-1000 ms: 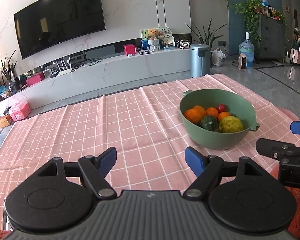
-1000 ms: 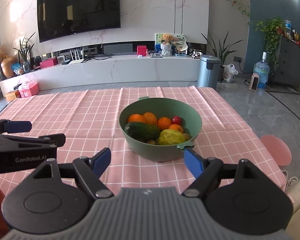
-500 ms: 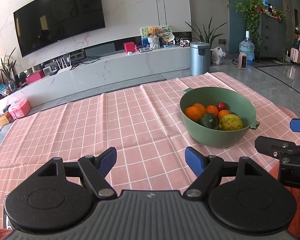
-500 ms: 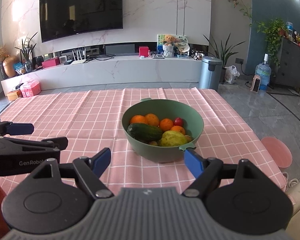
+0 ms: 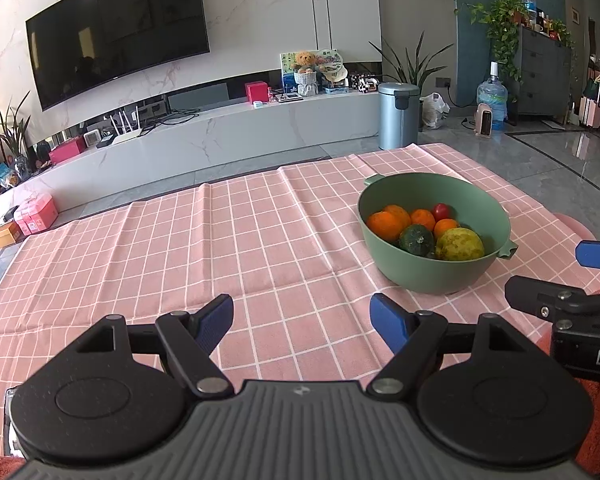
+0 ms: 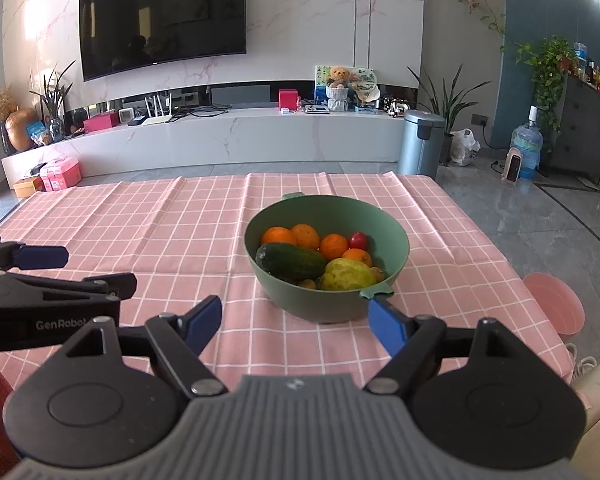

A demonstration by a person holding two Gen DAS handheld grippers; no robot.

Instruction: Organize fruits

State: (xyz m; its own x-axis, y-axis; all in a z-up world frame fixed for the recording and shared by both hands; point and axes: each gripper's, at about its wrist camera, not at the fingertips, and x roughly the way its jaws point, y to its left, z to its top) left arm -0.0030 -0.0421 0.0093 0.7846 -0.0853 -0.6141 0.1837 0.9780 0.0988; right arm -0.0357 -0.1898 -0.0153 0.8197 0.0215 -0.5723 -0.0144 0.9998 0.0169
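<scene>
Pink checked cloth (image 5: 260, 248) is seen spread over the counter, with a wall-mounted black television (image 6: 162, 16) and a long white marble media shelf (image 6: 228, 136) behind it. The left gripper (image 5: 302, 320) is held low over the near edge of the counter, its blue-padded fingers (image 5: 216, 320) spread apart with nothing between them. The right gripper (image 6: 296, 322) is held beside it, its blue-padded fingers (image 6: 386, 326) likewise released and empty; one pad is seen just in front of the near lug of a round sage-green plastic bowl with small side handles (image 6: 396, 240), contact not being discernible. The bowl is placed toward the right edge of the counter, roughly midway between the near and far edges. Inside it are gathered round oranges (image 6: 278, 237), a dark green cucumber (image 6: 292, 261), a yellow-green bumpy fruit (image 6: 346, 274) and a small red fruit (image 6: 357, 240). A grey pedal bin (image 6: 422, 140) is seen on the floor past the far right corner.
</scene>
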